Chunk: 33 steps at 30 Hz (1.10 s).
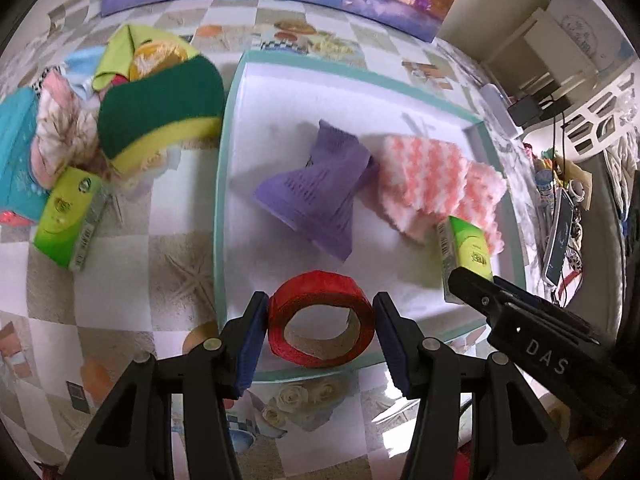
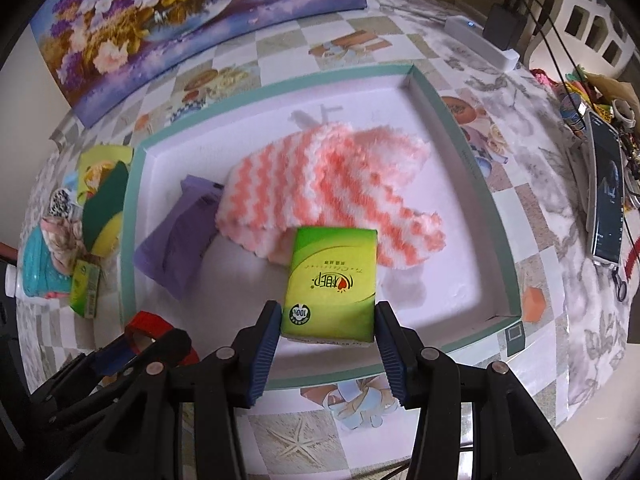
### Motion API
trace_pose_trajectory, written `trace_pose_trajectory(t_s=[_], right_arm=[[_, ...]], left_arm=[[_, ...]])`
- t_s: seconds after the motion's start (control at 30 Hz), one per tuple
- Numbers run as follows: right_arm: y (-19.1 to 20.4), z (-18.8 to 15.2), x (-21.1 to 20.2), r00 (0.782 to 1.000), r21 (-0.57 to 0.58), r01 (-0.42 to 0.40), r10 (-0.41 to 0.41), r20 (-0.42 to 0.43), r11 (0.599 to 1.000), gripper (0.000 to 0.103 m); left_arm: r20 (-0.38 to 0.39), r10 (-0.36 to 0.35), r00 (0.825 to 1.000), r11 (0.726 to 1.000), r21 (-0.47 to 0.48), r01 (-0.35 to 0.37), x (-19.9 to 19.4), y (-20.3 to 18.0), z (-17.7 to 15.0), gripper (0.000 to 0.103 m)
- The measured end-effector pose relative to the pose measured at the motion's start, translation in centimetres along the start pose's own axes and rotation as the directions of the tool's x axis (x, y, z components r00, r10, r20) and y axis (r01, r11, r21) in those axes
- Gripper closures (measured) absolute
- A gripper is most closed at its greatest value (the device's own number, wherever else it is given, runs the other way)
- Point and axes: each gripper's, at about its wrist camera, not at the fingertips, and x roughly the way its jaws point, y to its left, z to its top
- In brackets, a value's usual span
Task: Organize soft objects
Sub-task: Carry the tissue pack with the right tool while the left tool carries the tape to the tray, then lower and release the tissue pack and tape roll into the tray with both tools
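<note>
holding red tape roll in left gripper, tissue pack in right gripper; lower both gently into tray, then release.

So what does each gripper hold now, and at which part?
The left gripper holds the red ribbon roll by its outer sides; the right gripper holds the green tissue pack by its side edges.

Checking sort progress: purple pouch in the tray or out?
In. The purple pouch lies on the tray floor, inside the teal rim.

Right tongs clamping green tissue pack.
Pack over white tray, overlapping pink-striped cloth.
</note>
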Motion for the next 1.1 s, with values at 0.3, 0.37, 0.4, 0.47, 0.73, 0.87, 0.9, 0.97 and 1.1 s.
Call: trace_pose_trajectory(t_s=[0.3, 0.37, 0.4, 0.47, 0.73, 0.87, 0.9, 0.97, 1.1], right_arm=[[0.1, -0.6, 1.2, 0.999, -0.013, 0.014, -0.015, -0.047, 1.000, 0.052], [0.1, -0.7, 1.4, 0.998, -0.014, 0.018, -0.018, -0.053, 1.000, 0.052], [0.1, -0.8, 1.3, 0.998, -0.014, 0.018, -0.019, -0.055, 1.000, 0.052], [0.2, -0.8, 1.4, 0.998, -0.013, 0.019, -0.019, -0.055, 1.000, 0.051], [-0.3, -0.2, 0.9, 1.000, 0.011, 0.020, -0.020, -0.022, 1.000, 0.045], [-0.1, 0.0, 0.6, 1.000, 0.007, 0.019, -0.019, -0.007, 1.000, 0.045], [-0.2, 0.1, 0.5, 1.000, 0.009, 0.019, -0.019, -0.003, 1.000, 0.045], [-0.2, 0.1, 0.4, 1.000, 0.011, 0.019, -0.019, 0.000, 1.000, 0.045], [-0.1, 0.1, 0.6, 1.000, 0.001, 0.027, -0.027, -0.004, 1.000, 0.036]], left_arm=[[-0.030, -0.003, 1.000, 1.000, -0.019, 0.002, 1.3, 0.7, 0.1, 0.048], [-0.035, 0.005, 0.999, 1.000, -0.009, -0.005, 1.5, 0.4, 0.1, 0.047], [-0.036, 0.006, 0.999, 1.000, -0.007, -0.006, 1.5, 0.4, 0.0, 0.046], [-0.040, -0.004, 0.999, 1.000, -0.005, 0.004, 1.5, 0.3, 0.1, 0.042], [0.014, -0.006, 1.000, 1.000, -0.016, 0.006, 0.0, -0.1, 0.7, 0.029], [0.049, 0.016, 0.999, 0.999, -0.028, -0.014, -0.8, 0.1, 1.1, 0.029], [0.055, 0.010, 0.998, 0.999, -0.038, -0.008, -1.0, 0.2, 1.2, 0.029], [0.074, 0.039, 0.997, 0.997, -0.063, -0.034, -1.6, 0.7, 1.4, 0.027], [0.120, 0.139, 0.983, 0.988, -0.081, -0.130, -2.3, 1.5, 1.7, 0.023]])
